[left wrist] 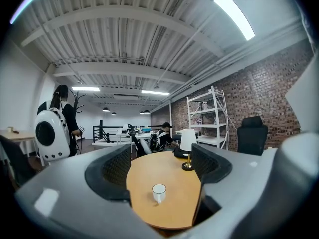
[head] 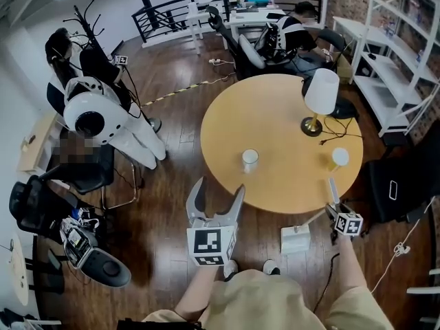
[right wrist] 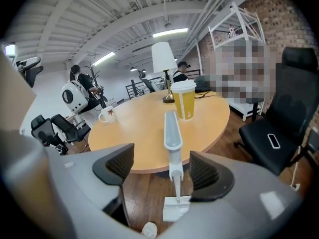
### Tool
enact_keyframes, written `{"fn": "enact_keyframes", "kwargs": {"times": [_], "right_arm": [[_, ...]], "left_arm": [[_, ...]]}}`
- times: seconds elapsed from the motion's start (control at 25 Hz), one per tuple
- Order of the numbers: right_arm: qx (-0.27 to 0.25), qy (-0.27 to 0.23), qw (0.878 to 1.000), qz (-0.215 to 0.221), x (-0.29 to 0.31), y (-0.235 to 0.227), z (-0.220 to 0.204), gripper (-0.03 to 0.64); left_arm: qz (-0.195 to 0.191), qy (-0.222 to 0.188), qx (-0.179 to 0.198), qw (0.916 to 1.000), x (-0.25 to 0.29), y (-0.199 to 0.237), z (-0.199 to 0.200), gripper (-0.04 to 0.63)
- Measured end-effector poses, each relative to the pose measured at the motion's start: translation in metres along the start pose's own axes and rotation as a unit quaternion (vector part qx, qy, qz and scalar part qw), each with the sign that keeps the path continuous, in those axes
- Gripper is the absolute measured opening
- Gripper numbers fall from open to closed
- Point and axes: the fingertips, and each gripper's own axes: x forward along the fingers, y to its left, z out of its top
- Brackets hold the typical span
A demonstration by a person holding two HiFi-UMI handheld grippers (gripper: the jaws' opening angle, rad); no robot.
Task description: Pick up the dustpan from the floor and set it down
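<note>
White mug (head: 249, 160) and lidded yellow cup (head: 339, 159) are sitting on the wooden surface (head: 275, 115); right gripper (right wrist: 160, 158) jaws are hanging open around the white dustpan (right wrist: 172, 133) handle, left gripper (left wrist: 160, 153) jaws gaping empty.

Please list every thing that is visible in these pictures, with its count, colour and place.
table: one, round, light wood, middle of the room.
mug: one, white, on the table, near side.
paper cup: one, yellow with white lid, on the table, right side.
lamp: one, white shade, brass foot, on the table, far side.
dustpan: one, white, on the floor beside the table, handle upright.
office chairs: several, black, left and right of the table.
shelf: one, white, right wall.
standing person: one, white backpack, left.
seated person: one, dark top, back desk.
left gripper: grey, open, empty, before the table.
right gripper: grey, open, dustpan handle between its jaws, untouched.
</note>
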Motion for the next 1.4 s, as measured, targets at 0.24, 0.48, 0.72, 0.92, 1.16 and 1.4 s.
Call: {"fn": "enact_keyframes", "kwargs": {"times": [0.24, 0.48, 0.72, 0.92, 1.16, 1.4], "right_arm": [[0.003, -0.174, 0.985, 0.007, -0.062, 0.049, 0.085, 0.388], [-0.071, -0.316, 0.944, 0.067, -0.133, 0.177, 0.193, 0.4], [-0.165, -0.365, 0.915, 0.049, -0.179, 0.287, 0.256, 0.396], [-0.181, -0.389, 0.902, 0.056, -0.197, 0.332, 0.284, 0.38], [-0.195, -0.375, 0.905, 0.051, -0.192, 0.347, 0.282, 0.38], [-0.192, -0.372, 0.907, 0.044, -0.186, 0.352, 0.282, 0.382]], "left_arm": [[-0.001, 0.0, -0.001, 1.0, 0.003, -0.001, -0.002, 0.374], [0.008, -0.005, 0.0, 1.0, 0.005, 0.008, -0.003, 0.374], [0.018, -0.018, 0.006, 0.9997, 0.002, 0.015, 0.0, 0.374], [0.019, -0.026, 0.003, 0.9995, -0.001, 0.02, 0.003, 0.374], [0.027, -0.036, 0.003, 0.999, -0.009, 0.03, 0.005, 0.373], [0.03, -0.046, -0.005, 0.9985, -0.011, 0.035, 0.008, 0.364]]}}
